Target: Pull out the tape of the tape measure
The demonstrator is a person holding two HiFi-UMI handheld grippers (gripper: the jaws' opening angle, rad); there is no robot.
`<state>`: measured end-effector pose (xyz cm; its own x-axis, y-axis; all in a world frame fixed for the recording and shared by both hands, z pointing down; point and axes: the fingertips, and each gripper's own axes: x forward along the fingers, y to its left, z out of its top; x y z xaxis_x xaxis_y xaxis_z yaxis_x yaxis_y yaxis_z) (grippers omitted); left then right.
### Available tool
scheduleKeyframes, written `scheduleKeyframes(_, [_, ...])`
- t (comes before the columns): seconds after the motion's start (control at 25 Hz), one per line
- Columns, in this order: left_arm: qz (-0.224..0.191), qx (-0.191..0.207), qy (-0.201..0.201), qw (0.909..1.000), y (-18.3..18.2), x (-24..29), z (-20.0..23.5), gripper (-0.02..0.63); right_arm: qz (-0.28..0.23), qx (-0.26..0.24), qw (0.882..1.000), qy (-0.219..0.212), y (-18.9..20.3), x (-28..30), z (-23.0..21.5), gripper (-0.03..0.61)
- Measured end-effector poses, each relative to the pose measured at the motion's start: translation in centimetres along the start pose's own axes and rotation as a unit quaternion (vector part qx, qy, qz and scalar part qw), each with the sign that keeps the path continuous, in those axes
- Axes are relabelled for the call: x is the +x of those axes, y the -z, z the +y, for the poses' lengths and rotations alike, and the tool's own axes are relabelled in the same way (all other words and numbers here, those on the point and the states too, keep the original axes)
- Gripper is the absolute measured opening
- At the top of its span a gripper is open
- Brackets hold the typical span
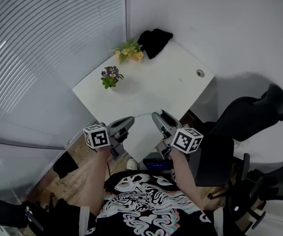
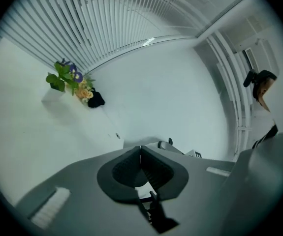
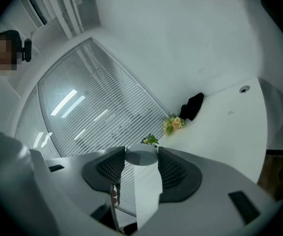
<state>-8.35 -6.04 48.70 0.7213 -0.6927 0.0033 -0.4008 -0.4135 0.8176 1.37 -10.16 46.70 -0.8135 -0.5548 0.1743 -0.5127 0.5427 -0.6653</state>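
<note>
the right hand-held gripper [image 3: 141,150] hangs over the near edge of the white bench [image 1: 166,82], jaws set wide and clamped on the tape measure [image 3: 146,181]. the tape measure is a round body with a grey top and a white side, and both pads press on it, one from each side. no pulled-out tape can be made out. the left hand-held gripper [image 2: 141,149] hangs over the same near edge of the bench, just beside the right one, clenched tight with its pads meeting and nothing visible between them. toward the bench's far left edge stands a small pot of purple flowers [image 1: 110,76]. at the bench's far corner lie a bunch of yellow flowers [image 1: 129,51] and a black object [image 1: 154,41]. a round cable hole [image 1: 200,73] sits near the bench's right edge, and a black office chair [image 1: 252,114] stands off that side.
</note>
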Motion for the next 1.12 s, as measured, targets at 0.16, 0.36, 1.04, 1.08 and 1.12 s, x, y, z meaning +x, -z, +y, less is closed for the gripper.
scheduleKeyframes(0.16, [-0.011,-0.007,-0.055,0.9984,-1.2,-0.4,1.5,0.006,0.01,0.007,1.0,-0.02,-0.7,1.6,0.3,0.215])
scheduleKeyframes(0.36, [-0.06,-0.016,-0.097,0.9933,-3.3,-0.4,1.5,0.006,0.029,0.001,0.999,-0.038,-1.4,3.0,0.4,0.215])
scheduleKeyframes(1.04, [-0.17,-0.028,-0.176,0.9692,-3.5,-2.7,-0.2,0.005,0.044,0.017,0.995,-0.091,-3.0,2.7,-0.1,0.215])
scheduleKeyframes(1.08, [-0.173,-0.025,-0.175,0.9689,-3.5,-2.8,-0.3,0.006,0.04,0.021,0.994,-0.095,-3.2,2.6,0.1,0.215])
scheduleKeyframes(1.12, [-0.174,-0.024,-0.174,0.9689,-3.5,-2.8,-0.4,0.005,0.039,0.023,0.994,-0.097,-3.4,2.5,0.2,0.215])
